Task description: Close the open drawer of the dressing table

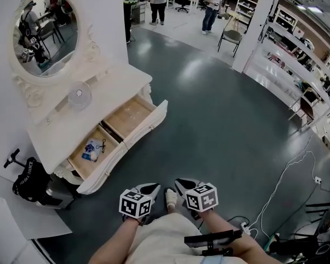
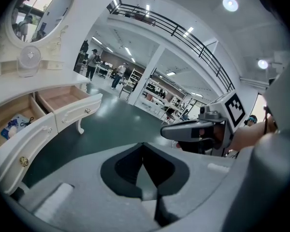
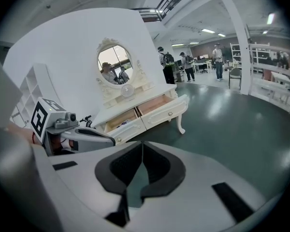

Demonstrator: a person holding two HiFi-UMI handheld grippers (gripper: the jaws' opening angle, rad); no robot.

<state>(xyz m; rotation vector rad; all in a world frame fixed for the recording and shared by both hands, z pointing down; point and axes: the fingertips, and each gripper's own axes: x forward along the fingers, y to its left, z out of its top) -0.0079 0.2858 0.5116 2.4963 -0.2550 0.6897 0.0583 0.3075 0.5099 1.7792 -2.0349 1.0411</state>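
Head view: dressing table (image 1: 93, 100), both drawers pulled out. The near drawer (image 1: 107, 166) holds small items (image 1: 91, 149); the far drawer (image 1: 126, 114) is bare. Left gripper (image 1: 148, 190) and right gripper (image 1: 186, 185) sit side by side, well short of the table, jaws clenched on nothing, likely readied as pushers.

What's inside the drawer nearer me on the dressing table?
The nearer drawer holds a blue-and-white packet and a small dark cord-like item on its wooden bottom. Its rear part runs under the tabletop, so anything back there is hidden.
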